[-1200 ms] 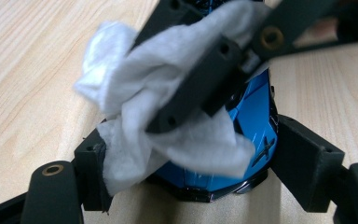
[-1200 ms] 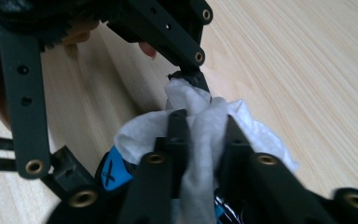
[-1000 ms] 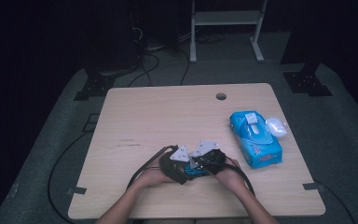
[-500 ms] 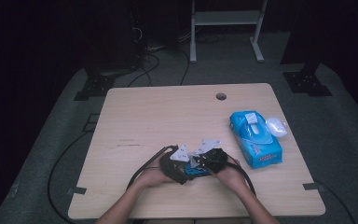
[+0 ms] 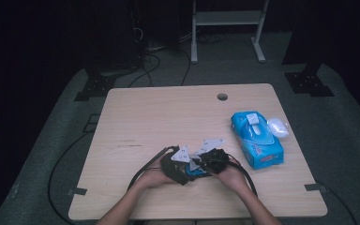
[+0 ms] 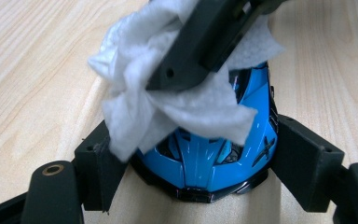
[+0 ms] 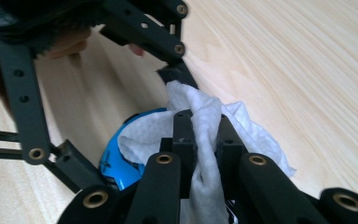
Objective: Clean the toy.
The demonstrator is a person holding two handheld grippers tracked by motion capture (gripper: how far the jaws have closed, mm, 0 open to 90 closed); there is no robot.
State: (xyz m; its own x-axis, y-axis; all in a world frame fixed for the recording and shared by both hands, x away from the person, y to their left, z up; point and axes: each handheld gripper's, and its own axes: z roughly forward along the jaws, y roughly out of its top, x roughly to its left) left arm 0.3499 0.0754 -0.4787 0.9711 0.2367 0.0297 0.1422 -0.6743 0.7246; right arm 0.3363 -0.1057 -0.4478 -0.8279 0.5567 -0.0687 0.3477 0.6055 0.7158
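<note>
So from the high view you mostly get layout: both hands are huddled at the near-middle of the worktop (image 5: 168, 117), left gripper (image 5: 180, 165) and right gripper (image 5: 211, 160) practically touching, with a sliver of blue between them. Off to the right sits a blue wipes pack (image 5: 258, 140) with a small white thing (image 5: 277, 126) just beside it; can't tell what that is.

The left gripper view is where you actually see what's going on: a shiny blue toy car (image 6: 214, 154) sits on the wood with the left fingers (image 6: 303, 163) clamped on its two sides. The other gripper comes in from the top, pressing a white wipe (image 6: 186, 107) down on the car's roof.

In the right gripper view the right fingers (image 7: 184, 140) are pinched together on the wipe, which bunches up between them. Only a bit of blue car peeks out at lower left, and the wipe covers the rest.

Versus a second ago, basically nothing has moved; grippers look to be in the same spot, pack too.
</note>
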